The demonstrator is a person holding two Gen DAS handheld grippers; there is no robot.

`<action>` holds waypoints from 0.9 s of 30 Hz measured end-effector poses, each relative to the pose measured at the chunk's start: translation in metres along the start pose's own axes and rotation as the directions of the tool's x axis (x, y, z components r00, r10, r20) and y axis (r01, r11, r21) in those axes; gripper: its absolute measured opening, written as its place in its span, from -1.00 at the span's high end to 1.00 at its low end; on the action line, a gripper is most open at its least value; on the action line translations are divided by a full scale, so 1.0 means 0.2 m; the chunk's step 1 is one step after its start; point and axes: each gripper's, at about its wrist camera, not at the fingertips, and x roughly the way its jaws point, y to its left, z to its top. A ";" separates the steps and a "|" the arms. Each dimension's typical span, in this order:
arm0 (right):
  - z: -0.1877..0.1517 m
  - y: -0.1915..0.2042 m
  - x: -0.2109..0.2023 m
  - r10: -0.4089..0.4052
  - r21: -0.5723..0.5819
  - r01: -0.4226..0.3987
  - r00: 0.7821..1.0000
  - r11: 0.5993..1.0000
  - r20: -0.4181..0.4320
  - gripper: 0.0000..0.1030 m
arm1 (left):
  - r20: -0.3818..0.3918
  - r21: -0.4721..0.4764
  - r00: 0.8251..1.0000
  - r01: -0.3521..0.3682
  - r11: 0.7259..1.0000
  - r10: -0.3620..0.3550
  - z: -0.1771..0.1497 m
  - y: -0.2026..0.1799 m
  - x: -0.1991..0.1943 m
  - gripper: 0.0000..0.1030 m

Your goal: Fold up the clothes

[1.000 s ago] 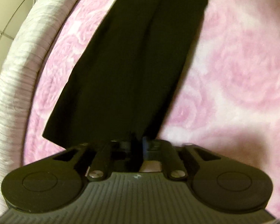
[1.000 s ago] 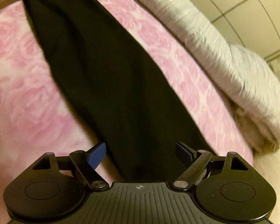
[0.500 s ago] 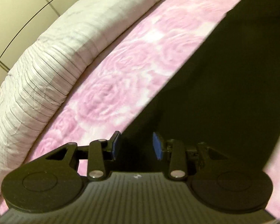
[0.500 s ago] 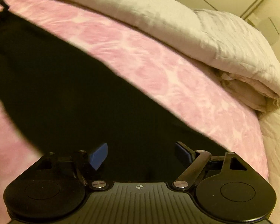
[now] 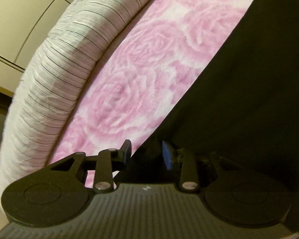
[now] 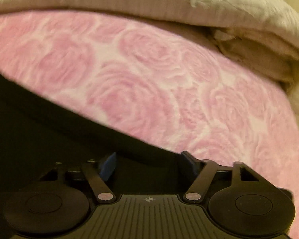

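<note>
A pink rose-patterned plush blanket [image 5: 149, 75] covers the bed, a rolled white ribbed quilt [image 5: 55, 83] along its far edge. The black fabric garment [image 5: 249, 91] lies flat on it. Left gripper [image 5: 147, 153] and right gripper [image 6: 149, 163] both gape, released. Only the left view shows cream panelled wall [image 5: 20, 20]

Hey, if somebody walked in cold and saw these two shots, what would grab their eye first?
The pink rose-patterned blanket fills the middle of both views. A black garment lies on it, on the right of the left wrist view and lower left of the right wrist view. Both the left claw and right claw sit open over its edge, with a pale ribbed duvet bunched behind.
</note>
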 end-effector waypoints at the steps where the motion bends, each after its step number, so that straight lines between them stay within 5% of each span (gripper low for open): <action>1: -0.01 -0.02 -0.02 0.000 0.012 -0.001 1.000 1.000 0.015 -0.40 | -0.013 0.003 1.000 -0.020 1.000 0.020 0.02 -0.01 -0.01 0.43; 6: -0.16 -0.27 -0.29 -0.020 0.159 0.010 0.998 0.987 0.064 -0.39 | 0.053 -0.030 0.998 -0.035 0.999 0.036 0.18 -0.09 -0.26 0.45; 9: -0.40 -0.45 -0.41 0.009 0.237 -0.014 1.000 0.971 0.022 -0.39 | 0.128 -0.017 0.988 0.088 0.996 -0.085 0.31 -0.25 -0.44 0.45; 13: -0.73 -0.64 -0.44 0.000 0.303 0.027 0.996 0.953 -0.090 -0.36 | 0.104 0.125 0.963 0.234 0.964 -0.247 0.44 -0.55 -0.50 0.45; 16: -0.87 -0.77 -0.51 -0.110 0.355 0.141 0.988 0.924 -0.105 -0.33 | 0.067 0.199 0.964 0.239 0.950 -0.256 0.50 -0.70 -0.48 0.56; 20: -0.83 -0.84 -0.65 -0.102 0.423 0.116 0.993 0.899 -0.056 -0.32 | 0.134 0.143 0.946 0.275 0.951 -0.294 0.67 -0.73 -0.55 0.51; 27: -0.63 -0.85 -0.45 0.069 0.378 -0.073 0.997 0.923 0.023 -0.32 | 0.171 0.131 0.890 0.404 0.905 -0.422 1.07 -0.90 -0.49 0.51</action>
